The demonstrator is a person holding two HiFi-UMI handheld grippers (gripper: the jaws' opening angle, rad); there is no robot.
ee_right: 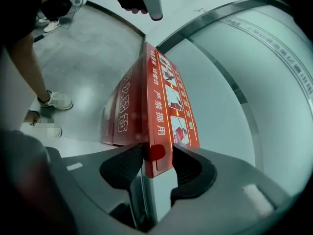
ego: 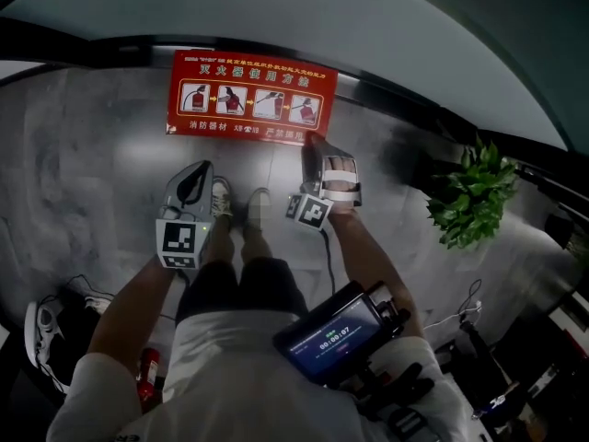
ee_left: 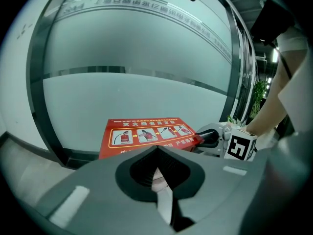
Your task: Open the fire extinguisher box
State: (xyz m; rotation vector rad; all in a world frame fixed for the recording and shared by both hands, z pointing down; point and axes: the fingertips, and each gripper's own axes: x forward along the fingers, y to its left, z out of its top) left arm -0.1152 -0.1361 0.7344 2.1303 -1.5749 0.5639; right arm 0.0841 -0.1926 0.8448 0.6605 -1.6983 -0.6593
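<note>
Red box (ee_right: 161, 106) lies on the floor (ego: 92, 173), its back against a glass wall (ee_left: 137, 58). The person's shoes (ego: 221, 196) stand just before it; a plant (ego: 474, 196) is off to the right. Right tool (ee_right: 157, 155): jaws wide, straddling the box's near end, pads just beside its faces. Left tool (ee_left: 156, 148): jaws together, empty, short of the box. Floor is grey marbled stone.

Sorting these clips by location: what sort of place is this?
Probably an office or public-building lobby or corridor: a frosted glass wall in metal framing, a polished grey stone floor, a red fire extinguisher box against the wall, and a potted plant.
</note>
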